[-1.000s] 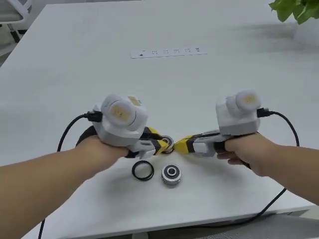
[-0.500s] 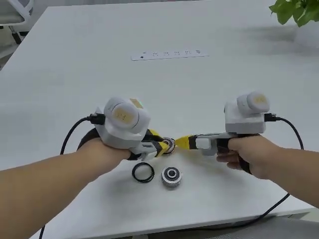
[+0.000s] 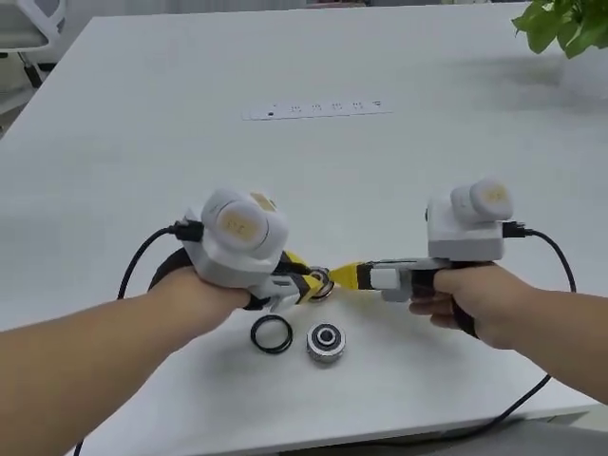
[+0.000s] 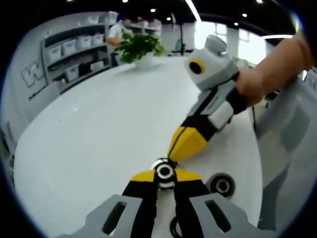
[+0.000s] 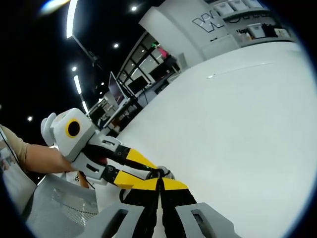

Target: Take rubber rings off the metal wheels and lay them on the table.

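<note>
The left gripper [image 3: 304,283] is clenched on a small metal wheel [image 3: 318,280], holding it just above the white table [image 3: 171,123]. In the left gripper view the yellow-tipped jaws of the left gripper [image 4: 164,179] clamp the wheel [image 4: 164,171] from both sides. Its face looks at the camera: a dark centre, a pale metal ring around it, and a black band on the outside that looks like its rubber ring.

The right gripper [image 3: 343,276] comes in from the opposite side, and its tips meet the wheel's rim. In its own view the jaws of the right gripper [image 5: 159,181] are pressed together with no gap between them, the wheel [image 5: 165,173] right at their tips. Whether they nip the rubber there, I cannot tell. The left gripper view shows the right gripper [image 4: 174,149] pointing down onto the top edge of the wheel.

Nearer the person, a loose rubber ring [image 3: 272,333] lies flat on the table, a thin black hoop. Just beside it, not touching, a second wheel [image 3: 326,342] lies flat, with a silvery rim and a dark middle; it also shows in the left gripper view [image 4: 221,184].

Farther back on the table sits a white power strip [image 3: 316,108], and a green plant [image 3: 560,24] stands at the far corner
</note>
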The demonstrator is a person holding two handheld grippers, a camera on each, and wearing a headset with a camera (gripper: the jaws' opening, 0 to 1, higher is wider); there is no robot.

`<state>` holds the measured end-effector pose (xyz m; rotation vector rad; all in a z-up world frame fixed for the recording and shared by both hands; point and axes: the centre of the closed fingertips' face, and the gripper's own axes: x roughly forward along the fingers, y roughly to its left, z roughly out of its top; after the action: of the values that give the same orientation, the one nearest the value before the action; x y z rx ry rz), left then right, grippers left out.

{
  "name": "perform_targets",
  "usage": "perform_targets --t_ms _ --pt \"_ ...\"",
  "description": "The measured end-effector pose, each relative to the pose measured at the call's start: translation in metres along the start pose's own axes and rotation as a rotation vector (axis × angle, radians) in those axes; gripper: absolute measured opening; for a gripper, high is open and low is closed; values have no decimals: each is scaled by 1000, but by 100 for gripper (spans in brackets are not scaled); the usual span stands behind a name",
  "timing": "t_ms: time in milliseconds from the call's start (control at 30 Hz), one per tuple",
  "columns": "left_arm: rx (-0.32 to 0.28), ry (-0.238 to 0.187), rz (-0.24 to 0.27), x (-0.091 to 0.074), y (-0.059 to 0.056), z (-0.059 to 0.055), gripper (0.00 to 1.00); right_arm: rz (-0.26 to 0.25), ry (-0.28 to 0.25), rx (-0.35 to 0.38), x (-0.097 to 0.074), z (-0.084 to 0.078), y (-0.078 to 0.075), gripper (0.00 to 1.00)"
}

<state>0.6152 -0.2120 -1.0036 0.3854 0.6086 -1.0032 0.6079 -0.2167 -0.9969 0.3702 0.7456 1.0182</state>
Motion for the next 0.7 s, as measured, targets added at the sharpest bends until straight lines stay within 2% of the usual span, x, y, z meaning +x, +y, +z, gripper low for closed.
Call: perform_targets --t_ms 400,433,500,533,567,700 --pt "21 12 -4 0 0 0 12 25 8 -19 1 -2 6 0" --pt "20 11 -5 0 -1 0 12 45 -5 -8 2 1 10 0" --pt "22 10 -3 0 0 0 12 96 22 -24 3 -4 23 0" --pt "20 7 -3 0 0 1 12 52 -8 -56 4 3 15 0" --pt "16 6 -3 -1 0 1 12 67 8 -33 2 1 15 0" --pt "12 4 -1 -2 -1 2 12 66 12 -26 2 -2 15 0"
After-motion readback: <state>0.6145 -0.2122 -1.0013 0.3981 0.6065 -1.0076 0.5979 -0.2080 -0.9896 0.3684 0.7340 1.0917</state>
